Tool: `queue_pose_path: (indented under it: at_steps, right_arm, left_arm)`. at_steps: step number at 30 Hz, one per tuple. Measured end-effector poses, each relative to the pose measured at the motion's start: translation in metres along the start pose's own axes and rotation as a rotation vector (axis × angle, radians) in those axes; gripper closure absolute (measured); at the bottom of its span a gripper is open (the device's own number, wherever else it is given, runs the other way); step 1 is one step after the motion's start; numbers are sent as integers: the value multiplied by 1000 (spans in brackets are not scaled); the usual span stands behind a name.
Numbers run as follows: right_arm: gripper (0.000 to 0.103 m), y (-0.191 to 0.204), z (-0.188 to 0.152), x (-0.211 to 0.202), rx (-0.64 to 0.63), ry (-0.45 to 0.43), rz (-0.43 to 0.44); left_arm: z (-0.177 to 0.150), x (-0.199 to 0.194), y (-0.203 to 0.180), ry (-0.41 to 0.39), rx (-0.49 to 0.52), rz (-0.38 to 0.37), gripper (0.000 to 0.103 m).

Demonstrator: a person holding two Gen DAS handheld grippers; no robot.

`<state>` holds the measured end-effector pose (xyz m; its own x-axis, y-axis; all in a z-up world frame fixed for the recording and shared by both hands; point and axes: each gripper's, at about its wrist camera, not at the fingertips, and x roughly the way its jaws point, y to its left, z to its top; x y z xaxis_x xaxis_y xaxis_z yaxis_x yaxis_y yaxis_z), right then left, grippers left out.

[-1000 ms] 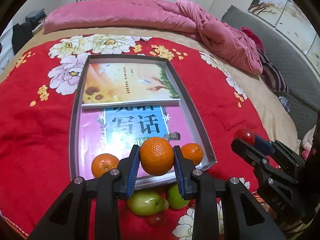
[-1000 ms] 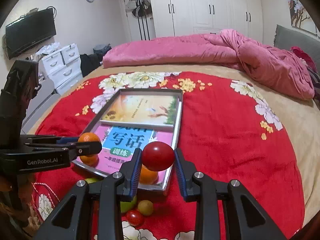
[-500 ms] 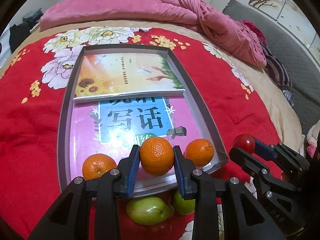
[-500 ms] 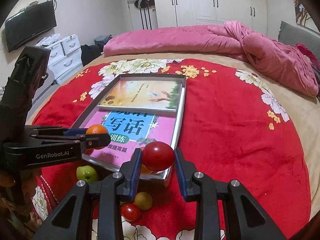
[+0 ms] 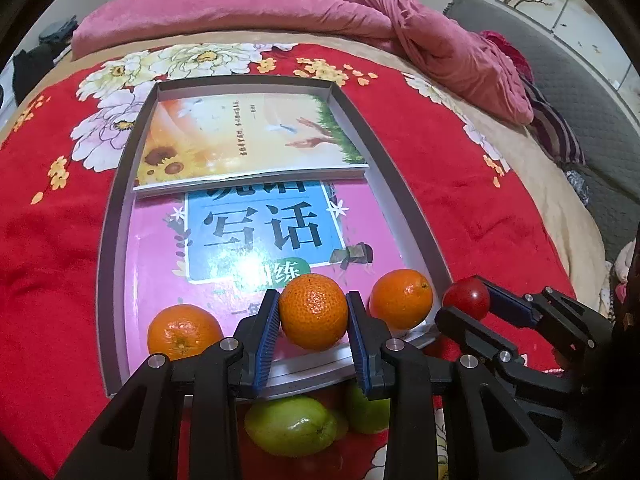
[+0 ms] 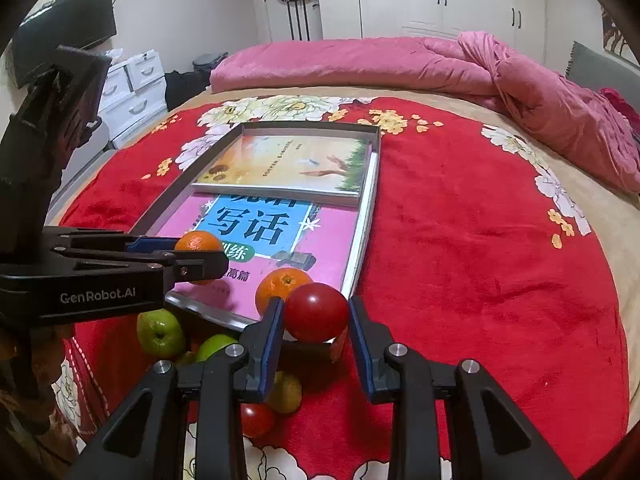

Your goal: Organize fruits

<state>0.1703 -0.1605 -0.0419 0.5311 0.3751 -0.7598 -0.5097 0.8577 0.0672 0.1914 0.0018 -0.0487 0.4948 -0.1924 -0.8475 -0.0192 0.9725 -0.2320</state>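
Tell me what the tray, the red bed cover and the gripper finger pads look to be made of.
Tray: thin grey walls with a dull sheen, likely metal, possibly coated card.
Red bed cover: plush fleece-like fabric; it shows soft nap, folds and printed flowers.
Finger pads of the left gripper: blue and ribbed, probably rubber or soft plastic, set on black matte plastic-looking fingers.

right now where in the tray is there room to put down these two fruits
Free: the pink book between the yellow book and the orange row, and the gap between the left orange and right orange, under the held orange. Crowded: the blanket before the tray, with green fruits and tomatoes.
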Motion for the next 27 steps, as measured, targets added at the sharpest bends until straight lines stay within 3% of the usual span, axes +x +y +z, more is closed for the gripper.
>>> queue_pose_path:
  at_steps: [27]
  right_arm:
    - [67, -3, -3, -3, 18, 2, 10]
  left_arm:
    - [-3, 14, 6, 42, -15, 14, 69]
